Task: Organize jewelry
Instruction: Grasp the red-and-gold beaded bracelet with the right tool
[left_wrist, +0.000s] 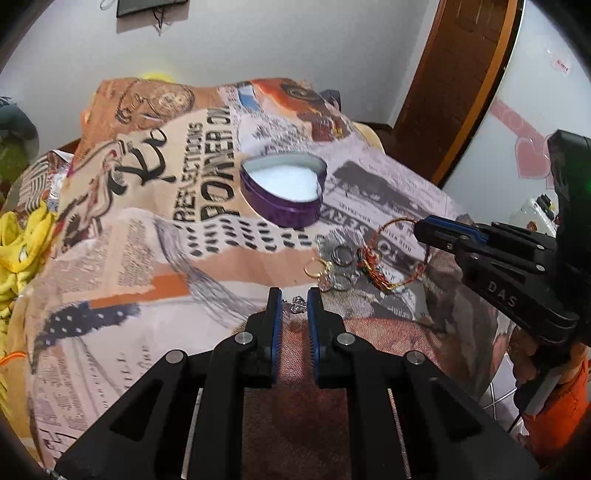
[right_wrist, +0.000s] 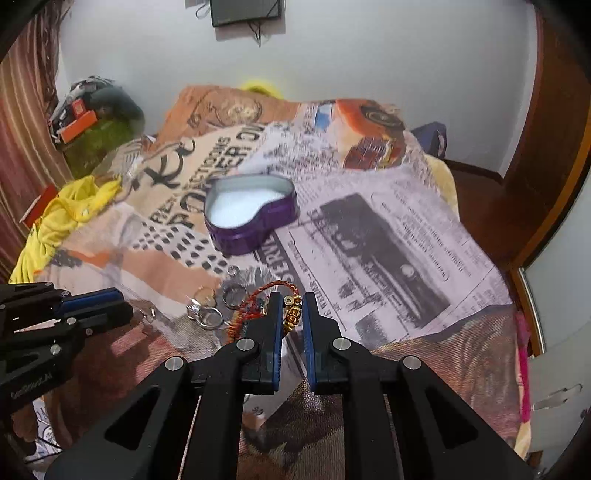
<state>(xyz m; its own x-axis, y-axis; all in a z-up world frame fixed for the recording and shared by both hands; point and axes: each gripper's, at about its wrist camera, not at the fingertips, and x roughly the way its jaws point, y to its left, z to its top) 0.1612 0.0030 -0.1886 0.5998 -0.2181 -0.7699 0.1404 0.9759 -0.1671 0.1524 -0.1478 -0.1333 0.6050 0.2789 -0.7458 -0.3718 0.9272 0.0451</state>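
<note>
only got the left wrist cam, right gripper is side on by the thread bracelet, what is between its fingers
observer: In the right wrist view, a row of gold beads on the thread bracelet sits between the fingers of the right gripper.
operator: is it pinched yet
observer: Cannot tell. The blue pads flank the beads closely, but contact is not clear.
operator: where does the rest of the bracelet go from that side
observer: Its red loop curves out to the left of the fingers, next to the rings.
</note>
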